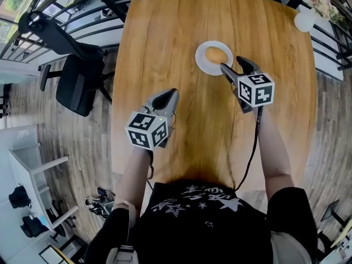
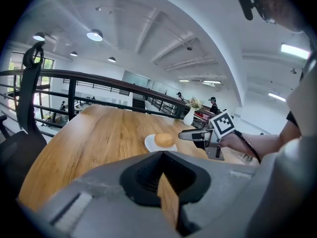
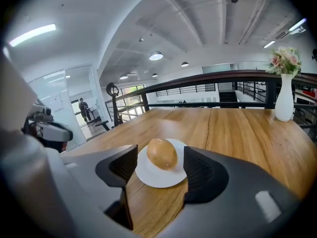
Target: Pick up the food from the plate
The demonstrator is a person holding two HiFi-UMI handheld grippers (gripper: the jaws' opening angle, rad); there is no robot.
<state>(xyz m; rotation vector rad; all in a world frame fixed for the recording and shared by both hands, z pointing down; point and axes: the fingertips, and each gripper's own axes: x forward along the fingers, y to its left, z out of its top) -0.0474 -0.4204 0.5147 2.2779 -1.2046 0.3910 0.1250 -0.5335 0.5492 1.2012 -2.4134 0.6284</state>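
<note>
A brown oval piece of food (image 1: 215, 54) lies on a small white plate (image 1: 204, 66) on the wooden table (image 1: 181, 32). My right gripper (image 1: 235, 66) is open, just right of the plate and close to its rim. In the right gripper view the food (image 3: 162, 153) and plate (image 3: 148, 176) sit just ahead, framed by the two dark pads (image 3: 202, 175), which touch nothing. My left gripper (image 1: 166, 99) hovers nearer the person, left of centre, shut and empty. From the left gripper view the food (image 2: 164, 140) lies further off.
A white vase with flowers (image 1: 306, 16) stands at the table's far right corner. A black office chair (image 1: 77, 81) sits left of the table, beside a dark railing (image 1: 66, 10). The table's near edge runs just in front of the person's torso.
</note>
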